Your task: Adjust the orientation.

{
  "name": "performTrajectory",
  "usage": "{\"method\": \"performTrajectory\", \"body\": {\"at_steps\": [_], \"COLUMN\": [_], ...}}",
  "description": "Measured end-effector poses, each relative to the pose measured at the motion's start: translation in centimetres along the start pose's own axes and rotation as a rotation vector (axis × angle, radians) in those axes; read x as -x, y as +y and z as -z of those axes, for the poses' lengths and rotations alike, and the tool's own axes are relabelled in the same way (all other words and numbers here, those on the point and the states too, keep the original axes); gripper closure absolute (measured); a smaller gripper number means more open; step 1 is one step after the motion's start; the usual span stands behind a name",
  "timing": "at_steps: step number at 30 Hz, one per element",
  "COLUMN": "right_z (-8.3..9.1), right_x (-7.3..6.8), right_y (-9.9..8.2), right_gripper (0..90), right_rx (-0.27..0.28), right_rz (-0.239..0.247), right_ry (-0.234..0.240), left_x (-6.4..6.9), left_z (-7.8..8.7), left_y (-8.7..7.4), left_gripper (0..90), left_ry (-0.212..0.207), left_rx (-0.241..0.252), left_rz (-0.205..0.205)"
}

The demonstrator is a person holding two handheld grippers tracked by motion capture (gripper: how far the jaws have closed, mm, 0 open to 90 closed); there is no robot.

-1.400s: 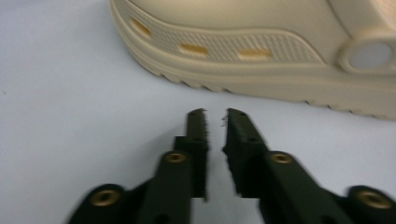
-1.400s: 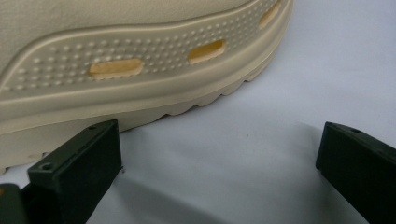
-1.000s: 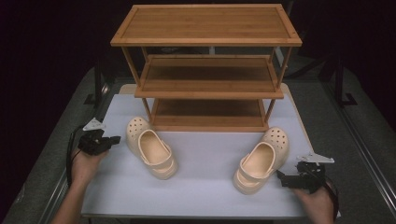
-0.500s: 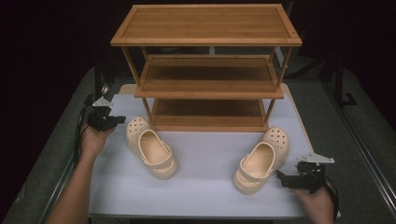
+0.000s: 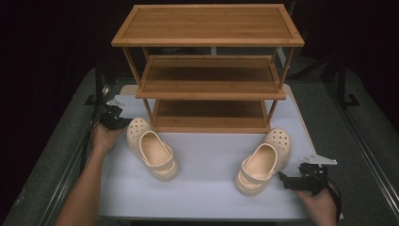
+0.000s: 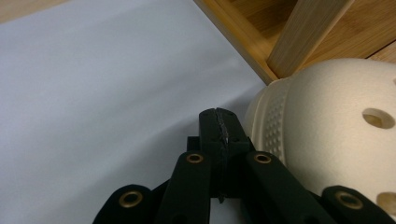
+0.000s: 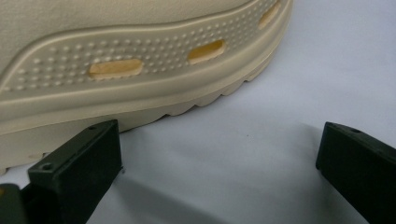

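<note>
Right claw [image 5: 288, 179], nearest of all at the right front of the white surface [image 5: 207, 188], has its jaws spread wide with nothing between them, and the right clog [image 5: 263, 161] lies just to its left, long axis running from near-left heel to far-right toe. Farther back at the left, the left claw [image 5: 118, 123] is pressed together and empty, just left of the left clog's [image 5: 151, 149] toe, whose heel points near-right. Behind both stands the bamboo rack [image 5: 209, 70]; each hand seems best placed for its own clog.
</note>
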State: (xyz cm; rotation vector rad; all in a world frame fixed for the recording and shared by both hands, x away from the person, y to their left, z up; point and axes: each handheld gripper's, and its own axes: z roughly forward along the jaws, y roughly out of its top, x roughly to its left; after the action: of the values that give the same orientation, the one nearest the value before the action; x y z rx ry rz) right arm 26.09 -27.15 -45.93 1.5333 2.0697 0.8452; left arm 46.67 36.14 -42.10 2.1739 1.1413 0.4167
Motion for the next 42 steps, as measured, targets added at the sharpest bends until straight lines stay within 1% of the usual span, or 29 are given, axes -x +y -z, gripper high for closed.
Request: {"method": "performTrajectory", "body": {"at_steps": [3,8,9,13,16,19,20,22,23,25,27,28,30,37,42], "right_z": [0.0,0.0,0.0,0.0,0.0,0.0,0.0,0.0,0.0,0.0,0.0,0.0,0.0,0.0,0.0], "right_x": [0.0,0.0,0.0,0.0,0.0,0.0,0.0,0.0,0.0,0.0,0.0,0.0,0.0,0.0,0.0], "right_y": [0.0,0.0,0.0,0.0,0.0,0.0,0.0,0.0,0.0,0.0,0.0,0.0,0.0,0.0,0.0], "right_gripper": [0.0,0.0,0.0,0.0,0.0,0.0,0.0,0.0,0.0,0.0,0.0,0.0,0.0,0.0,0.0], "right_rx": [0.0,0.0,0.0,0.0,0.0,0.0,0.0,0.0,0.0,0.0,-0.001,-0.001,-0.001,-0.001,-0.001], "right_rz": [0.0,0.0,0.0,0.0,0.0,0.0,0.0,0.0,0.0,0.0,0.0,0.0,0.0,0.0,0.0], "right_ry": [0.0,0.0,0.0,0.0,0.0,0.0,0.0,0.0,0.0,0.0,0.0,0.0,0.0,0.0,0.0], "left_x": [0.0,0.8,1.1,2.1,3.2,3.9,4.4,5.1,5.3,5.5,5.9,6.1,6.5,8.0,9.0], "left_z": [0.0,0.1,0.1,0.2,0.3,0.4,0.4,0.3,0.4,0.5,0.5,0.5,0.5,0.6,0.6], "left_y": [0.0,-0.2,-0.2,-0.3,-0.3,-0.3,-0.3,-0.4,-0.5,-0.6,-0.8,-0.9,-1.1,-1.5,-1.5], "left_gripper": [90.0,90.0,90.0,90.0,90.0,90.0,90.0,90.0,90.0,90.0,90.0,90.0,90.0,90.0,90.0], "left_ry": [-0.021,-0.042,-0.051,-0.065,-0.081,-0.097,-0.099,-0.078,-0.075,-0.1,-0.1,-0.101,-0.115,-0.133,-0.144], "left_rx": [0.003,0.009,0.017,0.008,0.02,0.021,0.016,0.005,0.01,0.022,0.02,0.029,0.033,0.054,0.05], "left_rz": [0.004,-0.026,-0.027,-0.059,-0.072,-0.091,-0.101,-0.119,-0.122,-0.111,-0.115,-0.116,-0.113,-0.127,-0.144]}}
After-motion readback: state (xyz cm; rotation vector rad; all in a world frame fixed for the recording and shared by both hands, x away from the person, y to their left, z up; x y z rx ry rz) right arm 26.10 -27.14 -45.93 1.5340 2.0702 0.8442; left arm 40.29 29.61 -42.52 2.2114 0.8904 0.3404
